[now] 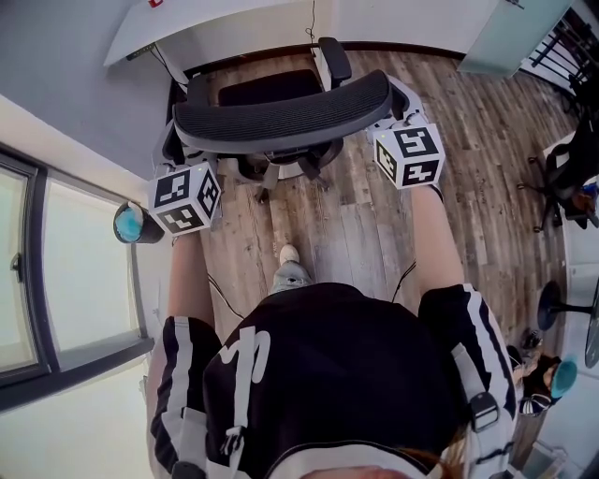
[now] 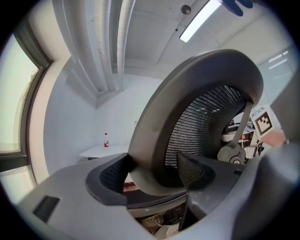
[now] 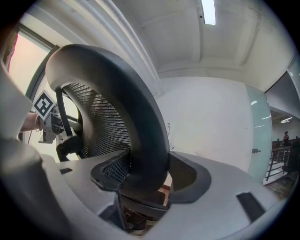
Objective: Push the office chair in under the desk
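Note:
The office chair (image 1: 281,112) stands on the wood floor just in front of the white desk (image 1: 234,23), its black mesh back turned towards me. My left gripper (image 1: 174,150) grips the back's left edge. My right gripper (image 1: 401,110) holds the right edge. In the left gripper view the grey frame of the chair back (image 2: 154,140) fills the gap of the left gripper (image 2: 152,176), both jaws pressed against it. In the right gripper view the frame (image 3: 140,117) sits likewise in the right gripper (image 3: 147,180). The seat lies partly under the desk edge.
A window wall runs along the left, with a blue round object (image 1: 131,223) on its sill. A second black chair (image 1: 562,178) stands at the right. A small red-capped bottle (image 2: 106,139) stands on the desk. The person's foot (image 1: 290,254) is just behind the chair base.

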The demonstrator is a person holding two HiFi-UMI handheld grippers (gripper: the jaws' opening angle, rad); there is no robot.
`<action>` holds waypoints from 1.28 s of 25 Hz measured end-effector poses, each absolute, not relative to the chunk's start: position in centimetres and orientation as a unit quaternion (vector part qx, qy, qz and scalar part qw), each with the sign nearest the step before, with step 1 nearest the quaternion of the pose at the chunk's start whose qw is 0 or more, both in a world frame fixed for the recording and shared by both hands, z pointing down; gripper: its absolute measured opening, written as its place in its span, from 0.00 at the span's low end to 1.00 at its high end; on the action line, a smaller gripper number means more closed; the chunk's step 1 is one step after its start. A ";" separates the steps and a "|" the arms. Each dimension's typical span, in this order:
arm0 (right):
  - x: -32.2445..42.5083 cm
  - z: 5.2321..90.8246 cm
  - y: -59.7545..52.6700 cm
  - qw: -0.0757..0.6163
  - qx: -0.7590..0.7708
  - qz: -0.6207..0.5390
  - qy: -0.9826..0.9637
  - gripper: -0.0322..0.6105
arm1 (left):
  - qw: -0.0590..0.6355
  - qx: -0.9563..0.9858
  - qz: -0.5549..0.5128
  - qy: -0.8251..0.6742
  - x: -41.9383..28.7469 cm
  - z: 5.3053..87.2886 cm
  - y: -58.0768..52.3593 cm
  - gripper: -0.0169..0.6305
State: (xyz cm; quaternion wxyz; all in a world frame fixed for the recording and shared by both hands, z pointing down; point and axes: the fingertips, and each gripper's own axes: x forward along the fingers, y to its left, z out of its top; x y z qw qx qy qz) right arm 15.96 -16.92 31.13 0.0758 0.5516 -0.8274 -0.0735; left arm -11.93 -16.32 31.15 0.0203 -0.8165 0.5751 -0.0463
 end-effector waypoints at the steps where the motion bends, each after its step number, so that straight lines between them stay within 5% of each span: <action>1: 16.0 31.1 -17.4 0.077 0.552 -0.072 -0.827 0.46 | 0.020 -0.817 -0.047 0.575 -11.9 31.2 -16.8 0.54; 32: 13.9 31.0 -30.0 0.078 0.569 -0.061 -0.817 0.45 | 0.017 -0.828 -0.051 0.559 -13.9 30.8 -30.1 0.54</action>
